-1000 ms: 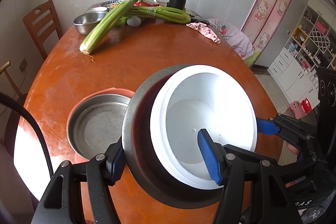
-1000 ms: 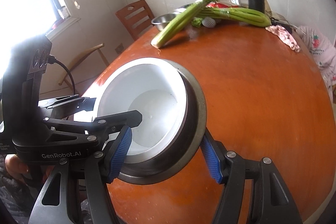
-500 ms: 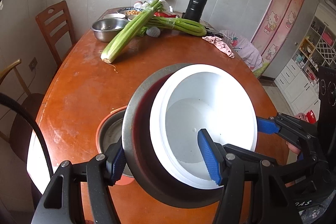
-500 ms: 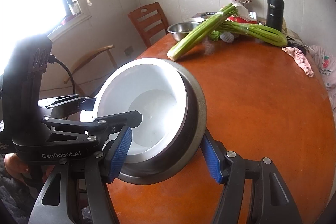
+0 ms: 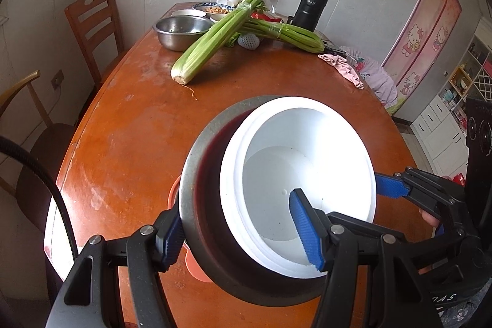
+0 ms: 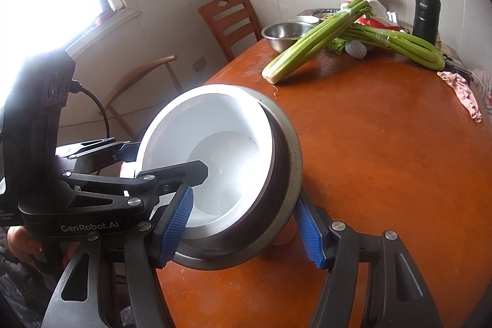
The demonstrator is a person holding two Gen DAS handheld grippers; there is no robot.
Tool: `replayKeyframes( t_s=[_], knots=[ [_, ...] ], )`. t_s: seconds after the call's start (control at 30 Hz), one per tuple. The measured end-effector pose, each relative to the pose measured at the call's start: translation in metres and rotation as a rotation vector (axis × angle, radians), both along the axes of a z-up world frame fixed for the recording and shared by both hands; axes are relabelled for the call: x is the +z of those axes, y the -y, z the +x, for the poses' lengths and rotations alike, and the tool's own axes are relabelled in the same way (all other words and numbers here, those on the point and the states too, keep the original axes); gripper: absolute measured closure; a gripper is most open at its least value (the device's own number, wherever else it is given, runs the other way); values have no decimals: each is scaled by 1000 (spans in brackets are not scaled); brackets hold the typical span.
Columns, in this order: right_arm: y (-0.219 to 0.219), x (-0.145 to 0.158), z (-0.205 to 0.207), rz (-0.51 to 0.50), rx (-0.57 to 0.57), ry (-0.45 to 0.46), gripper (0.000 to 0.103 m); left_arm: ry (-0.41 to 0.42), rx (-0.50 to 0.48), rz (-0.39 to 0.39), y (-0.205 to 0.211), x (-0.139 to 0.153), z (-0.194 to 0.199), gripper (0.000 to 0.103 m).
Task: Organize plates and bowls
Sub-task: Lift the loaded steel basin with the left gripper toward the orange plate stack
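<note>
Blue fingertips of the left gripper pinch the near wall of a grey metal bowl with a white bowl nested inside, one pad outside, one inside. Right gripper clamps the same pair from the opposite side, both bowls tilted above the orange table, over an orange dish. Far end: celery, steel bowl, black flask, pink cloth.
</note>
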State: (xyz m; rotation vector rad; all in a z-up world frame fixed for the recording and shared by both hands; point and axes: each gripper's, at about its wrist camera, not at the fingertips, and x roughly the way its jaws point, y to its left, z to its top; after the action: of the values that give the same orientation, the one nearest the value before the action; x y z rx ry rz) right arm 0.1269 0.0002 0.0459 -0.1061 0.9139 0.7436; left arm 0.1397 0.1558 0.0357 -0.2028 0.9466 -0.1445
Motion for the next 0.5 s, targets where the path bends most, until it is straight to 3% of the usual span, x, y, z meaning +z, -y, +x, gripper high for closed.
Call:
replayKeyframes(
  t_s=[0.5],
  knots=[
    [-11,-19,12,-23,6,-50,35,-42,27,9,-4,-20,9,40]
  ],
)
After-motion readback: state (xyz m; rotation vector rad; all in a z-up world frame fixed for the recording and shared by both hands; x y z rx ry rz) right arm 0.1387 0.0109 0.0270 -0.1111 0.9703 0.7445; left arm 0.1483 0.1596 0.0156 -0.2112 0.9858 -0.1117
